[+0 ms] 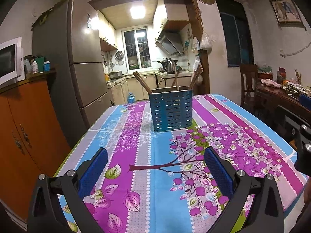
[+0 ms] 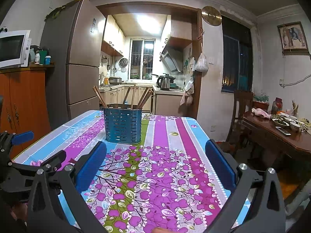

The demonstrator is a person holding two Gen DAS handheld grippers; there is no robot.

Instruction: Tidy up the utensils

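A blue slotted utensil holder (image 1: 171, 109) stands upright on the floral tablecloth (image 1: 136, 174), with brown chopsticks (image 1: 141, 82) leaning out of it. It sits well ahead of the left gripper (image 1: 155, 167) and right gripper (image 2: 155, 165), both spread wide and empty. Its contents below the rim are hidden.

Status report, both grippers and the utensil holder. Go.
Left gripper open, empty. Right gripper open, empty. Blue utensil holder upright on tablecloth, wooden utensils inside. Path clear.
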